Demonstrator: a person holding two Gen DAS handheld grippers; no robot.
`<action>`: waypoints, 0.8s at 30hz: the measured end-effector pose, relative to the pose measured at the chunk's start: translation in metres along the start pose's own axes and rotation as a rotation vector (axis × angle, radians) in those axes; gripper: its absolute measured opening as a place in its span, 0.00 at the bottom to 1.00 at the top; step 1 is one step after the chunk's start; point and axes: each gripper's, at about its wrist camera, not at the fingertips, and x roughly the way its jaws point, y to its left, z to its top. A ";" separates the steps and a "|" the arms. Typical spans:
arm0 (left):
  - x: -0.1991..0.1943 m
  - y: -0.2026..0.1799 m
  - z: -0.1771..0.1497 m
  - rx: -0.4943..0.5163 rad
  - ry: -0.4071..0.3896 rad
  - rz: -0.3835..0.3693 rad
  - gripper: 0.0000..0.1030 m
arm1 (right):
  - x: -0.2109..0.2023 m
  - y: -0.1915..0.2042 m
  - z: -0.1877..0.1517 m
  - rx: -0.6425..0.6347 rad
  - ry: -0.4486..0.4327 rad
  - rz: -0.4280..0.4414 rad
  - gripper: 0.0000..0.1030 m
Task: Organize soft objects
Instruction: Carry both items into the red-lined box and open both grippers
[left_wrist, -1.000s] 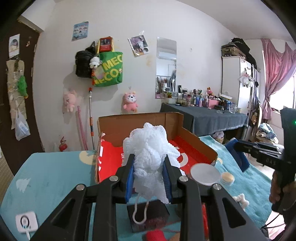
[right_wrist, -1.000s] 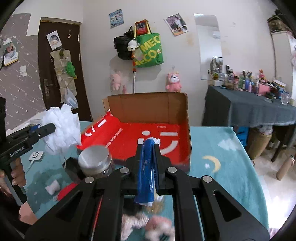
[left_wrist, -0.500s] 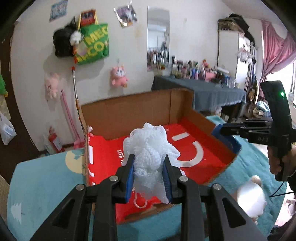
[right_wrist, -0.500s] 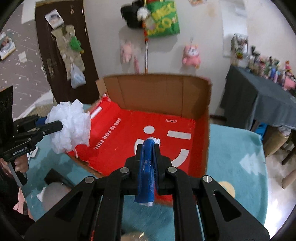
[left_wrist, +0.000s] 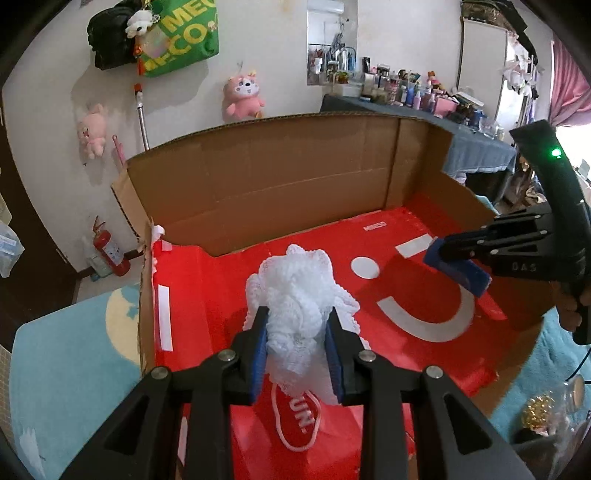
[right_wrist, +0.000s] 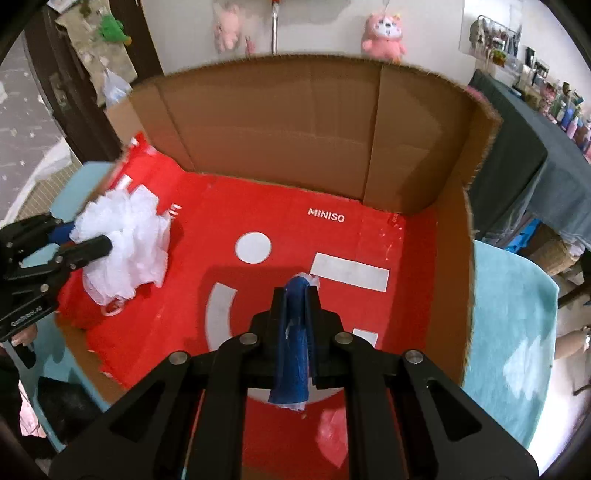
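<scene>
A white mesh bath pouf (left_wrist: 299, 295) is squeezed between the blue pads of my left gripper (left_wrist: 297, 314), which is shut on it. It hangs over the left part of the red floor of an open cardboard box (left_wrist: 295, 166); its cord loop dangles below. The right wrist view shows the same pouf (right_wrist: 125, 243) in the left gripper (right_wrist: 83, 236) at the left side of the box (right_wrist: 295, 129). My right gripper (right_wrist: 297, 286) is shut, blue pads pressed together, over the middle right of the box. From the left wrist it appears as the right gripper (left_wrist: 436, 254), nothing hanging from it.
The box sits on a teal rug (left_wrist: 66, 369) that also shows right of it (right_wrist: 509, 332). A glass jar with gold bits (left_wrist: 554, 406) stands by the box's near right corner. A dark object (right_wrist: 62, 402) lies at its near left. A cluttered dark table (left_wrist: 472, 147) stands behind.
Both grippers have moved forward and tipped down, from in front of the box to over its red floor. The pouf stayed in the left gripper; the right stayed shut.
</scene>
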 end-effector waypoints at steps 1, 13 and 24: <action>0.001 0.000 0.000 -0.001 0.003 0.002 0.30 | 0.005 -0.001 0.001 -0.006 0.014 -0.013 0.09; 0.009 0.007 0.008 -0.001 0.014 0.019 0.39 | 0.029 -0.017 0.005 0.032 0.114 -0.079 0.11; 0.009 0.009 0.008 -0.019 0.010 0.025 0.53 | 0.028 -0.022 0.004 0.047 0.118 -0.081 0.12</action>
